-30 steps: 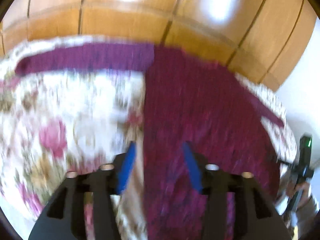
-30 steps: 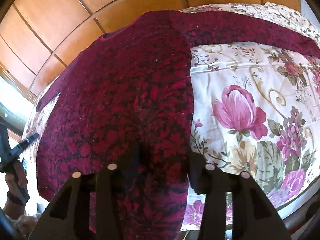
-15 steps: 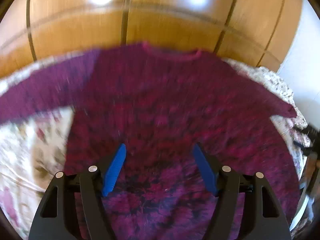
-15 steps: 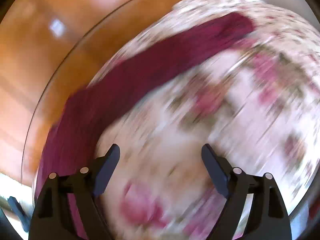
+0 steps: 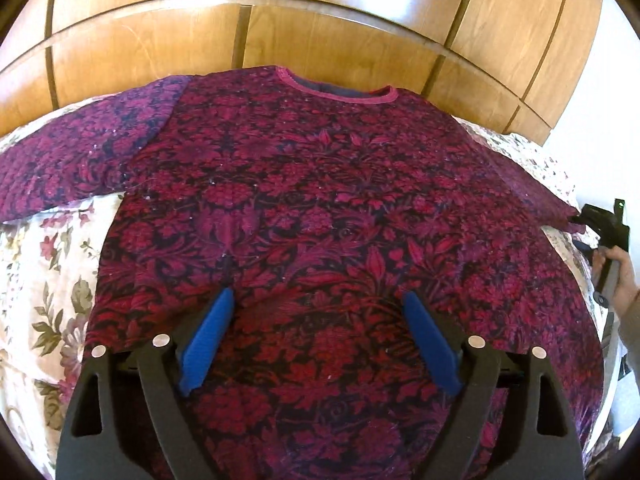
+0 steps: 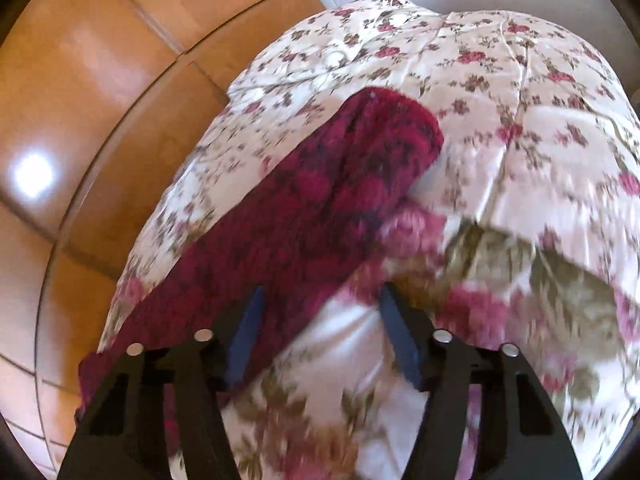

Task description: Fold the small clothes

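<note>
Right tool swung to one sweater sleeve, closing, gripping nothing; left tool opening, empty.

Glossy wood panelling, white wall, floral bedspread

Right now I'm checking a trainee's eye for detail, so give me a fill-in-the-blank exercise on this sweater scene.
1. The sweater lies spread flat with its ___ toward the wooden panels.
2. It rests on a bedspread printed with ___.
3. The left gripper has ___ pads.
4. Ahead of the right gripper lies the sweater's ___.

Missing: neckline; flowers; blue; sleeve
</note>
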The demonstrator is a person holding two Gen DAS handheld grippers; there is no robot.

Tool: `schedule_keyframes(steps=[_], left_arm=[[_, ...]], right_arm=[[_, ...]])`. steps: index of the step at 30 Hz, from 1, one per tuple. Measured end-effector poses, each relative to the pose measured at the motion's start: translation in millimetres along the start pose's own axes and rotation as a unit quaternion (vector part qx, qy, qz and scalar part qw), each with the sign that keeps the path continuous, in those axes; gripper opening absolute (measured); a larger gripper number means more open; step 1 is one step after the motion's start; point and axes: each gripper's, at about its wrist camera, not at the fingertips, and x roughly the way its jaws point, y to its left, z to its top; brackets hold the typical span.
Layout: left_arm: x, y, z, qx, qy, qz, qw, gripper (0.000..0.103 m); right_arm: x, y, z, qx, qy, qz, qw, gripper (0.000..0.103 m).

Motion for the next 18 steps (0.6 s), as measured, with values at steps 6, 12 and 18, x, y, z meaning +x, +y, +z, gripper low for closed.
schedule_keyframes(steps=[6, 12, 18], left_arm=[[0, -2, 0, 0.004, 0.001, 0.004, 1.0000, 0.087], [3, -5, 0, 0.010, 0.003, 0.008, 0.9999, 0.089], [3, -5, 0, 0.012, 0.004, 0.010, 0.9999, 0.089]], right_arm=[[10, 22, 14, -0.086, 0.012, -0.056, 0.995, 0.016], [-9, 82, -10, -0.222, -0.027, -0.055, 0.973, 0.011], [-27, 146, -45, -0.269, -0.030, 0.026, 0.962, 0.010]])
